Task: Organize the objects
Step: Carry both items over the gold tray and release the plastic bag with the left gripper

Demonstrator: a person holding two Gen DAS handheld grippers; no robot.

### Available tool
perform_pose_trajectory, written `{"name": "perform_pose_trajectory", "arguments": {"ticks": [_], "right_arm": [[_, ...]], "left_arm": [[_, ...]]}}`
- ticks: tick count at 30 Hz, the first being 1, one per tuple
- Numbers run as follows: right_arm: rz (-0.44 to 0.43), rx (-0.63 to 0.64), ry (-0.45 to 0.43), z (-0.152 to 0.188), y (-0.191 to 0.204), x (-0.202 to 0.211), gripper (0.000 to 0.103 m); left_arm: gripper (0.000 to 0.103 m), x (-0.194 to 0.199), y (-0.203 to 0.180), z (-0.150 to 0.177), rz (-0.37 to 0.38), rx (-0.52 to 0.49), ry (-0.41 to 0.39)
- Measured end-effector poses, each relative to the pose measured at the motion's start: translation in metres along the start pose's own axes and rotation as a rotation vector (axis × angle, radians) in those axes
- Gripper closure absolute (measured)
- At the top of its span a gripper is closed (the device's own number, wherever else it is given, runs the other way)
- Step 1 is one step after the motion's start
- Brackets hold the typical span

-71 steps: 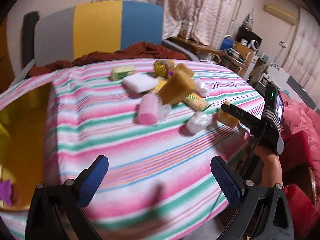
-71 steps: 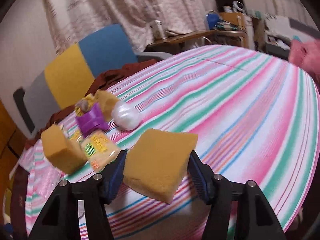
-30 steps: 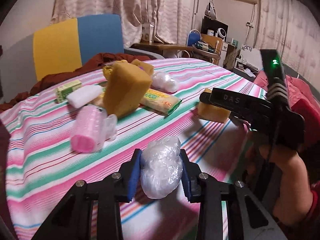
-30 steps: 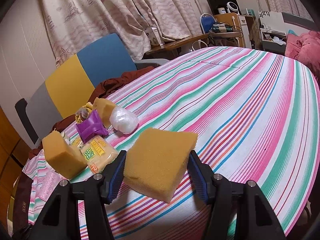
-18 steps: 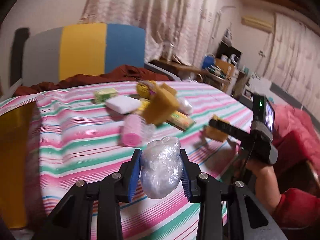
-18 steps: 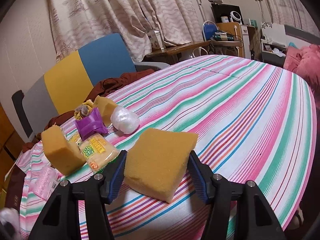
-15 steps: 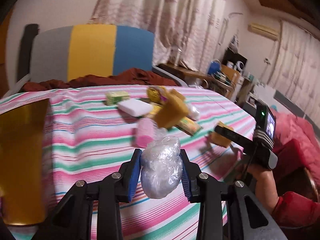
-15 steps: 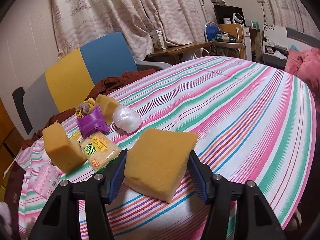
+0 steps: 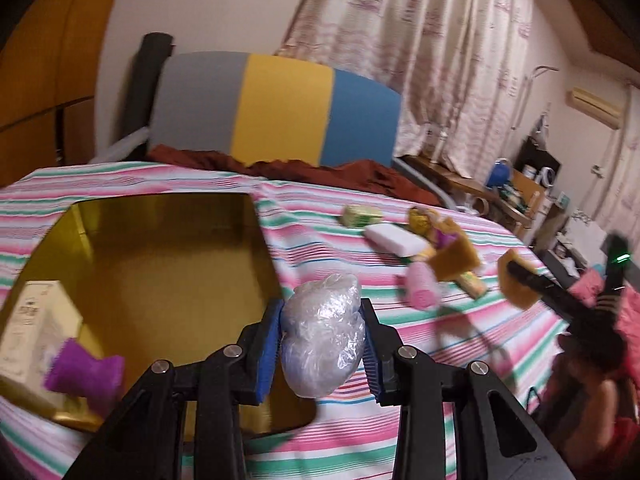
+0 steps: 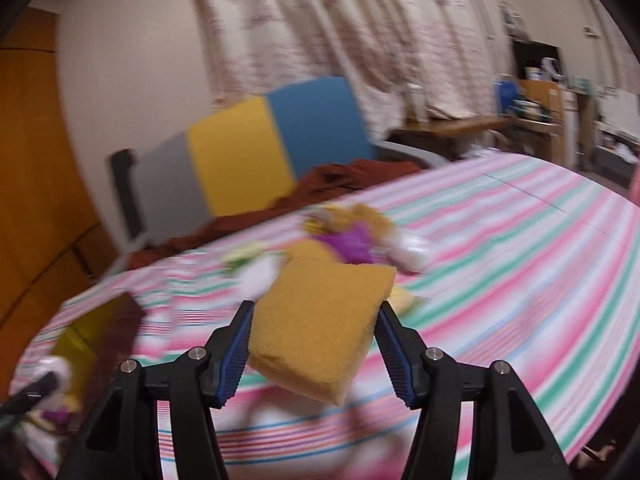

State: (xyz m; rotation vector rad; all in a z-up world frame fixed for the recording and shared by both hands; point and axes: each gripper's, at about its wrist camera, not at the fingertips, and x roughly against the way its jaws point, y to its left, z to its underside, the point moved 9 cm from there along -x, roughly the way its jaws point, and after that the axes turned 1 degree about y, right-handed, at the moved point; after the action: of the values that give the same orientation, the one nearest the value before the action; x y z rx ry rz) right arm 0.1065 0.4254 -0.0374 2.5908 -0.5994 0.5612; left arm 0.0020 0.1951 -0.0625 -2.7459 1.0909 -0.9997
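My left gripper (image 9: 322, 344) is shut on a clear crumpled plastic-wrapped ball (image 9: 322, 332), held above the right edge of a gold box (image 9: 168, 280) on the striped table. The box holds a cream carton (image 9: 32, 332) and a purple piece (image 9: 84, 372). My right gripper (image 10: 314, 344) is shut on a yellow sponge (image 10: 320, 324), held above the table; it also shows in the left wrist view (image 9: 520, 284) at the right. A pile of items lies mid-table: a white block (image 9: 394, 238), a pink roll (image 9: 420, 290), another sponge (image 9: 456, 260).
A grey, yellow and blue chair back (image 9: 276, 108) with a brown cloth (image 9: 320, 172) stands behind the table. The gold box shows blurred at the left of the right wrist view (image 10: 96, 332). Shelves and clutter (image 9: 520, 188) stand at the far right.
My left gripper has carried the plastic ball left, from over the table to the gold box. My right gripper has swung left with the sponge; its view is blurred.
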Motion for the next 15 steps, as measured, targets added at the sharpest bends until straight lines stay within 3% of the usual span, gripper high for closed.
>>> {"name": "perform_pose_trajectory", "arguments": {"ticks": [5,10,15], "right_arm": [[-0.180,0.072,0.039,0.004,0.081,0.004,0.043],[-0.354,0.132,0.131,0.026,0.158,0.004,0.043],[-0.434,0.199,0.220,0.056,0.209,0.001,0.043]], "left_arm": [[0.066,0.002,0.033,0.004,-0.054,0.037,0.023],[0.066,-0.001,0.070,0.005,-0.121,0.076,0.056],[0.066,-0.003,0.105,0.000,-0.181,0.129,0.081]]}}
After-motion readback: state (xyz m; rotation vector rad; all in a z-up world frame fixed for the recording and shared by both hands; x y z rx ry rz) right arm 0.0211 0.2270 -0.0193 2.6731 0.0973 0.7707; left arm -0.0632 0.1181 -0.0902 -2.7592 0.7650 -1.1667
